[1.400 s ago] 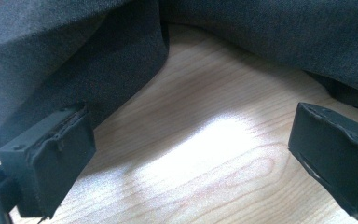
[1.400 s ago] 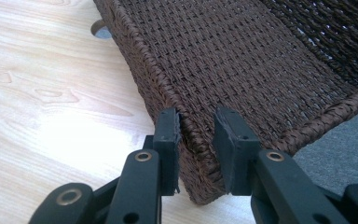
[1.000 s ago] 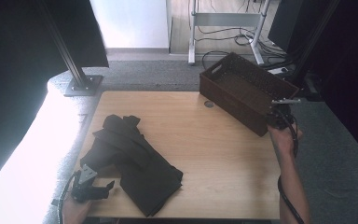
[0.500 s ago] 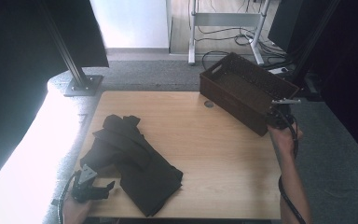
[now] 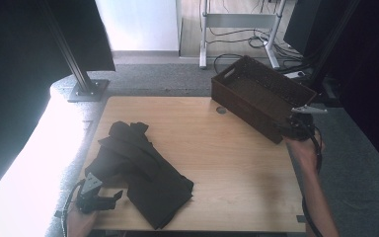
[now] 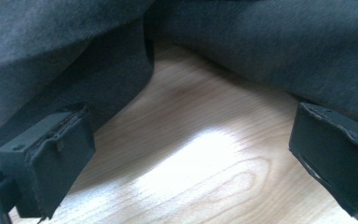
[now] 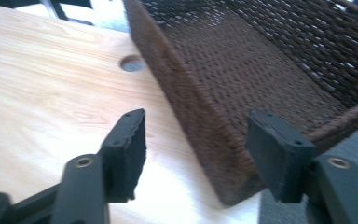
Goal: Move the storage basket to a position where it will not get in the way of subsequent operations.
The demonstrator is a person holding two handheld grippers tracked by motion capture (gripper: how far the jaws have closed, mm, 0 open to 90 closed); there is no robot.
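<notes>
Now the right gripper (image 7: 193, 149), jaws just opened and empty at the basket (image 5: 256, 96) corner, has let go; left gripper (image 5: 109, 196), open beside the dark cloth (image 5: 143, 173), must next close on its edge.

The left gripper (image 5: 109, 197) sits at seven o'clock, jaws apart and pointing toward three. The right gripper (image 5: 287, 129) is at three o'clock, its jaws just opened, nothing between them.
</notes>
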